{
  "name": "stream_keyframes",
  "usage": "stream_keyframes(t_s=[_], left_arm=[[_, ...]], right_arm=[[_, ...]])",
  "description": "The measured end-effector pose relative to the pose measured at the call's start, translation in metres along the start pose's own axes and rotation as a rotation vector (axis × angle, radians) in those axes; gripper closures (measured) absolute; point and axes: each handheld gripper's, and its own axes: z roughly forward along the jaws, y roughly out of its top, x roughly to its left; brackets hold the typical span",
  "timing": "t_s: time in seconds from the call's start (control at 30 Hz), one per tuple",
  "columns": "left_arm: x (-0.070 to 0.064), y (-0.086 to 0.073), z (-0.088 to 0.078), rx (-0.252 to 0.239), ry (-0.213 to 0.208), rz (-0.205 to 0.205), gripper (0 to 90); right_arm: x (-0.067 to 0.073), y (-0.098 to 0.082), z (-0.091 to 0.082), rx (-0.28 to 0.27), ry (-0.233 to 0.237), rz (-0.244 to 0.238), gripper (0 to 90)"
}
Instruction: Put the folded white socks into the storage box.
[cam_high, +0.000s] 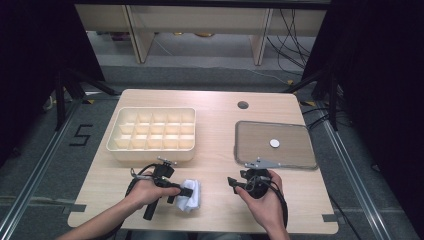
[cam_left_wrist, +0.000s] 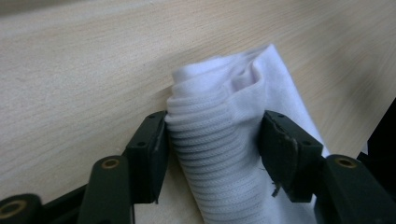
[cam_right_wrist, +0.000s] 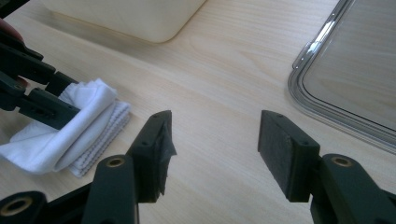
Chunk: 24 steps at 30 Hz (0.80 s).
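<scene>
A folded white ribbed cloth (cam_high: 193, 199) lies on the wooden table (cam_high: 220, 210) near its front edge, left of centre. My left gripper (cam_high: 187, 192) reaches it from the left. In the left gripper view the cloth (cam_left_wrist: 219, 116) sits between the jaws, and both pads (cam_left_wrist: 152, 154) press on its sides, so my left gripper (cam_left_wrist: 214, 144) is shut on it. My right gripper (cam_high: 231, 181) hovers to the right of the cloth, apart from it. Its jaws stand open over bare wood, my right gripper (cam_right_wrist: 215, 147) holding nothing. The cloth (cam_right_wrist: 88, 119) lies to its left.
A cream box (cam_high: 150, 154) divided into several compartments stands behind the left hand. At the right lies a clear shallow tray (cam_high: 295, 147) with a small white disc (cam_high: 274, 143) on it. A round hole (cam_high: 243, 105) sits near the table's far edge.
</scene>
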Motion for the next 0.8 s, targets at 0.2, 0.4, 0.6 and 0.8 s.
stream_keyframes(t_s=[0.2,0.4,0.6,0.8], left_arm=[[-0.001,-0.001,0.003,-0.012,-0.009,0.030,56.0],[-0.002,-0.003,0.003,-0.027,-0.009,0.093,67.5],[-0.007,-0.006,0.004,-0.074,-0.010,0.108,71.2],[-0.010,-0.007,0.000,-0.106,-0.030,0.169,72.1]], right_arm=[[0.002,0.001,0.000,-0.010,0.008,0.000,46.1],[0.002,0.001,0.000,-0.008,0.013,0.001,46.3],[0.001,0.000,-0.001,0.008,0.009,0.009,46.9],[-0.001,-0.001,-0.001,0.009,-0.004,0.007,47.6]])
